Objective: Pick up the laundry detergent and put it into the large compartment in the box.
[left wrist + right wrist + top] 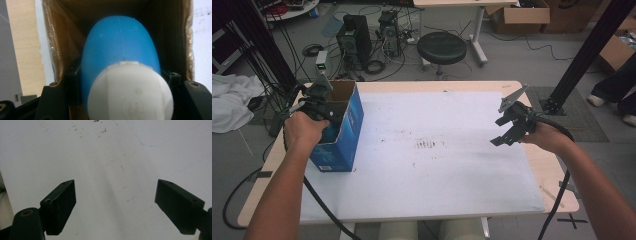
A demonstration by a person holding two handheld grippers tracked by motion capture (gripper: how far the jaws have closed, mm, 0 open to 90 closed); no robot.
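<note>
Smooth matt plastic bottle [120, 47] (white cap [130, 92]), brown cardboard box [53, 50]

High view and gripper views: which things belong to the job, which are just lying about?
In the job:
- blue bottle, white cap
- blue box, open
- left gripper, shut on bottle

Lying about:
- right gripper, open, empty
- stool
- white cloth

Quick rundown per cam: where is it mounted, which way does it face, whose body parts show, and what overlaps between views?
High view: fixed above the person's side, looking forward and down on the table; both forearms, left tongs over the blue box, right tongs.
Left gripper view: rides the left tongs, looking down into the box; its jaws clamp a blue bottle with white cap.
Right gripper view: rides the right tongs, facing the white sheet; jaws apart.
Shared: box in high and left views; sheet in high and right.
</note>
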